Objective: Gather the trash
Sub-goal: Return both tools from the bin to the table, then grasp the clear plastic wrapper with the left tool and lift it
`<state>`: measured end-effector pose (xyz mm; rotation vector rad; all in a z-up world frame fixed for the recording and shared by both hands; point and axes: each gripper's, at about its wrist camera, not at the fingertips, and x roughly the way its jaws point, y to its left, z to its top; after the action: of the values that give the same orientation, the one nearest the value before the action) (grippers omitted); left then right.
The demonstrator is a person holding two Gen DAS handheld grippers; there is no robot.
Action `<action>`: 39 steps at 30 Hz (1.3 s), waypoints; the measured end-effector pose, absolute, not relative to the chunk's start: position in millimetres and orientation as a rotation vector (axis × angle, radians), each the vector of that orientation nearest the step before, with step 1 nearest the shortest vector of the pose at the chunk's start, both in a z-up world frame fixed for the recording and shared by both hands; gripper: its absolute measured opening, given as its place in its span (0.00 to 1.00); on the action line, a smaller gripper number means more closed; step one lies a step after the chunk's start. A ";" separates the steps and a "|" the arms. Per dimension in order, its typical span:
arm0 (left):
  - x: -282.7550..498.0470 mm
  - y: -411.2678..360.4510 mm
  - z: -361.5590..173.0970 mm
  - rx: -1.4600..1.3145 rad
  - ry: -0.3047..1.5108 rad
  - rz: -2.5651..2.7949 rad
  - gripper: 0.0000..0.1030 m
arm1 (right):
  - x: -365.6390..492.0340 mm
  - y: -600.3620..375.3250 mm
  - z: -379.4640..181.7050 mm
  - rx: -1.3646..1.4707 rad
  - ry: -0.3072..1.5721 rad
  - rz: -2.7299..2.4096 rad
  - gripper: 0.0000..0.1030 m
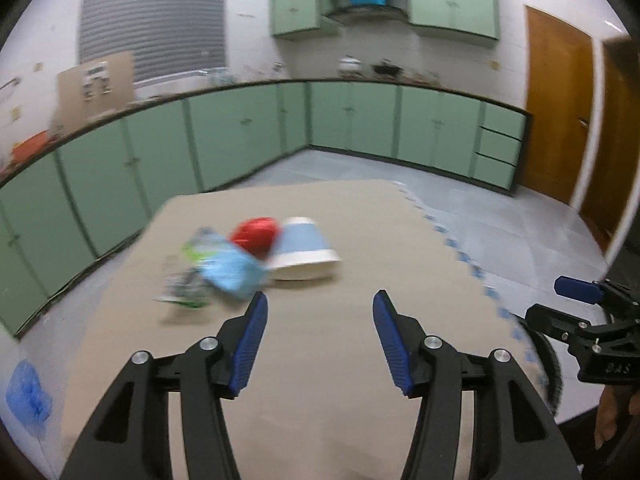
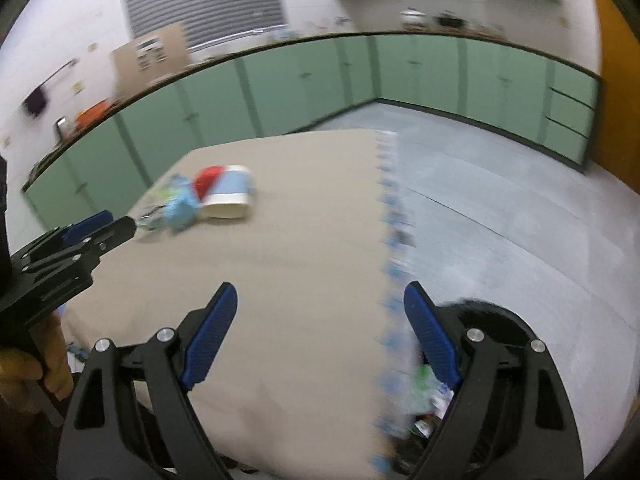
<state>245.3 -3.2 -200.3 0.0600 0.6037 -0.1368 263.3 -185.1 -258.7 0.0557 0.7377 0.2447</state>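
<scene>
A pile of trash lies on the tan table (image 1: 320, 360): a tipped blue and white paper cup (image 1: 302, 250), a red crumpled wrapper (image 1: 256, 234), a light blue packet (image 1: 232, 270) and a green and white wrapper (image 1: 182, 290). My left gripper (image 1: 320, 340) is open and empty, just short of the pile. My right gripper (image 2: 320, 336) is open and empty over the table's right edge. The pile also shows in the right wrist view, with the cup (image 2: 230, 196) far left of centre. The left gripper (image 2: 100, 226) appears there beside the pile.
A black bin (image 2: 492, 360) holding some trash stands on the floor under my right gripper, by the table's right edge (image 2: 390, 280). Green cabinets (image 1: 240, 136) line the far walls. A wooden door (image 1: 560, 120) is at right. A blue object (image 1: 26, 396) lies at lower left.
</scene>
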 end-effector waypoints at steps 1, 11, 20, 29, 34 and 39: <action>245.1 13.0 -200.9 0.049 0.595 -0.115 0.53 | 267.6 -172.1 -257.2 0.042 0.736 0.266 0.80; 259.0 89.4 -223.2 0.015 0.618 -0.027 0.53 | 320.5 -64.9 -263.9 -0.083 0.741 0.410 0.80; 277.0 129.5 -241.1 -0.050 0.620 -0.016 0.50 | 364.1 -6.8 -287.5 -0.159 0.757 0.452 0.80; 302.4 148.2 -258.4 -0.050 0.668 -0.031 0.40 | 399.9 23.5 -308.7 -0.226 0.761 0.449 0.80; 304.9 154.1 -257.4 -0.055 0.665 -0.036 0.40 | 419.4 37.4 -317.8 -0.262 0.775 0.458 0.79; 309.4 155.5 -260.9 -0.071 0.676 -0.040 0.40 | 431.6 36.9 -325.9 -0.230 0.851 0.498 0.47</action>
<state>309.4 155.5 -260.9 -0.0713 0.6756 -0.0400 431.6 36.9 -325.9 -0.2299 0.8506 0.4984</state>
